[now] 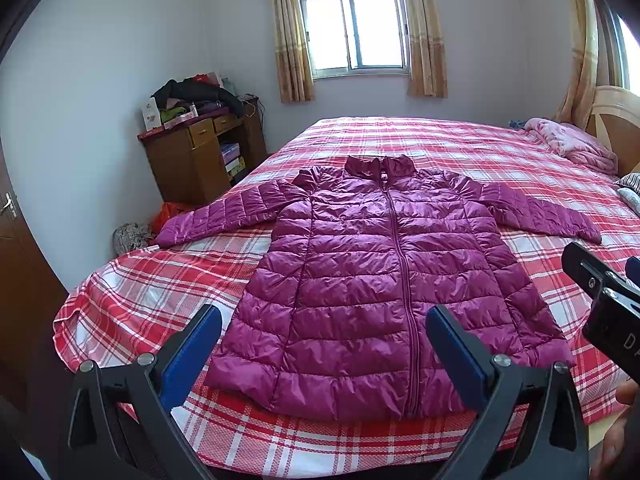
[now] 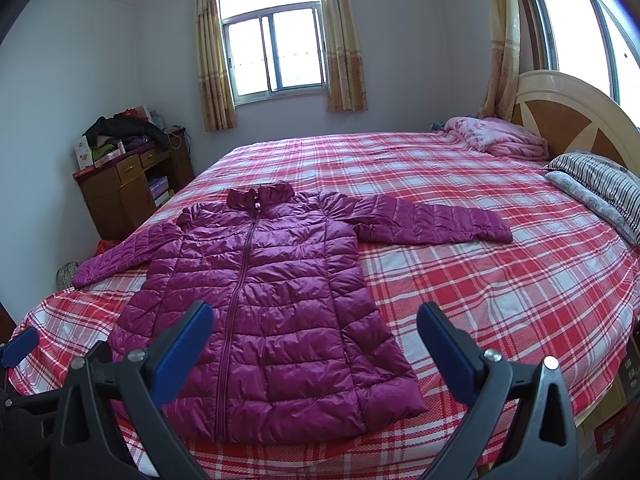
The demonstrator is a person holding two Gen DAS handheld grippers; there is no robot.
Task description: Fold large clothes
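1. Both grippers are hanging out right up front over the foot of the bed [image 1: 140, 280]. That bed, in a red and white plaid sheet, is taking up most of the room in both views.
2. Lying flat on it, zipped up with the collar pointing at the window [image 1: 354, 28], is the magenta puffer jacket [image 1: 360, 280]. Its sleeves are spreading out to each side, and the hem is sitting near the foot edge.
3. Over by the wall, a brown wooden cabinet [image 1: 192, 160] is carrying a messy pile of clothes and boxes.
4. At the headboard end, a pink blanket [image 2: 496, 136] is bunching up beside a striped pillow [image 2: 600, 176].
5. Left gripper [image 1: 324, 340]: jaws spread wide apart, holding nothing, hovering above the jacket hem.
6. Right gripper [image 2: 316, 338]: same deal, wide apart and empty, with the jacket's lower right side between the fingers.
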